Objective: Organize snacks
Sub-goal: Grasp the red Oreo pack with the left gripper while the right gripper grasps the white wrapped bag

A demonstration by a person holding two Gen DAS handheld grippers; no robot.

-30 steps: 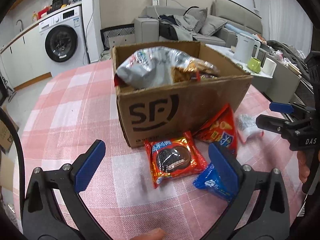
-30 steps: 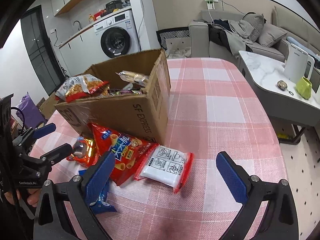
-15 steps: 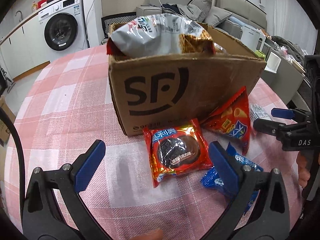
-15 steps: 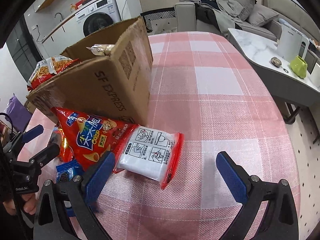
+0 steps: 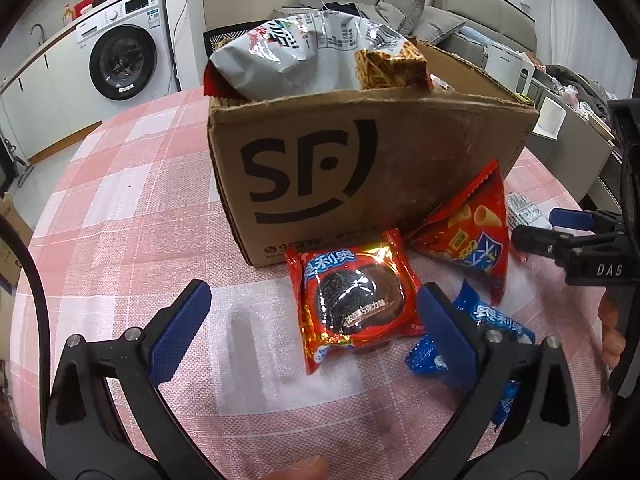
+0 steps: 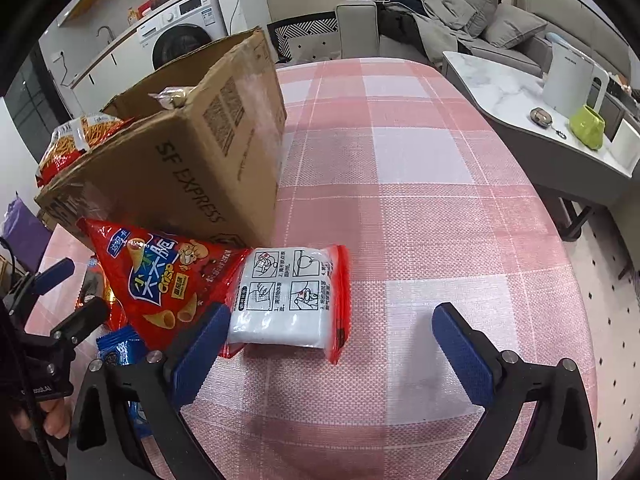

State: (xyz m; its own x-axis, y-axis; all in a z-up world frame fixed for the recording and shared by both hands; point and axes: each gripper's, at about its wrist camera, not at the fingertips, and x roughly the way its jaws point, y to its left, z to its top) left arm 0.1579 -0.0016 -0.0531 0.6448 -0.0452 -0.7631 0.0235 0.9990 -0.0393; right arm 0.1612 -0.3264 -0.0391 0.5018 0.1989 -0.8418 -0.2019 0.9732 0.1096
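The left tongs point(image 5: 316, 328) stood open and empty low over the tabletop point(image 5: 120, 216), the red cookie pack point(image 5: 354, 300) lying just ahead between their tips, long axis pointing away toward the cardboard box point(image 5: 360, 168). The right tongs point(image 6: 332, 344), likewise open, faced the white packet point(image 6: 288, 300).

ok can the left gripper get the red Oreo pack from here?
Probably yes. The left gripper is open, the red Oreo pack lies flat just ahead between its fingers, nothing on top; the box sits behind.
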